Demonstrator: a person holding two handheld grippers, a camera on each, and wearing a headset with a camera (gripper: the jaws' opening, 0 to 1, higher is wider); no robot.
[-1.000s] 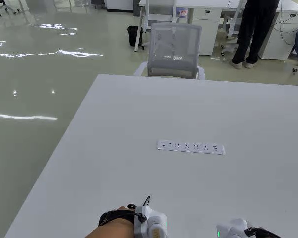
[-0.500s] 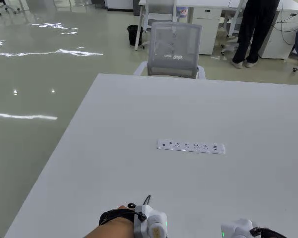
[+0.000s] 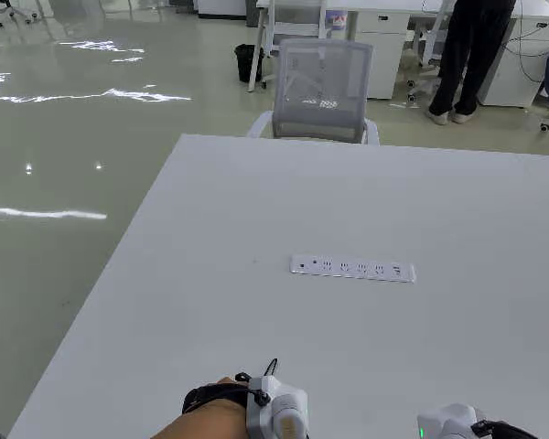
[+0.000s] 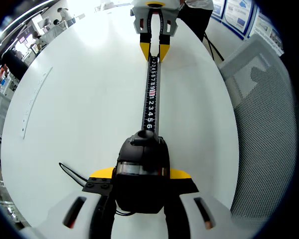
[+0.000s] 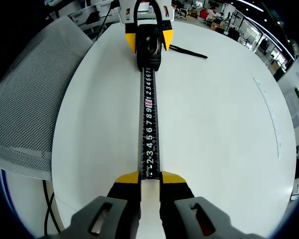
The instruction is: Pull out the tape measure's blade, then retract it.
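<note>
**Tape blade drawn out between the two grippers**

On the left, the left gripper [image 4: 141, 175] has its yellow-tipped jaws clamped against the sides of the black tape measure case [image 4: 139, 154]. The case sits between them over the white table [image 4: 89, 99]. A thin black strap [image 4: 70, 172] trails from the case onto the tabletop.

From the mouth of the case the blade [image 4: 150, 99] runs straight out with its numerals facing up (black figures, a few picked out in red). It reaches across to the right gripper [image 5: 150, 178]. That gripper's jaws are drawn narrow and pinch the free end of the blade between their yellow tips. The blade runs straight between the two tools; I cannot tell whether it touches the table.

In the head view the white bodies of both grippers rise from the bottom edge, with a strapped wrist behind the left one. Farther out on the table lies a white power strip [image 3: 352, 270], well apart from the tape. Beyond the far edge stands a grey mesh chair [image 3: 320, 91]. To its right a person [image 3: 467, 55] in dark trousers stands beside white desks [image 3: 384, 55].
</note>
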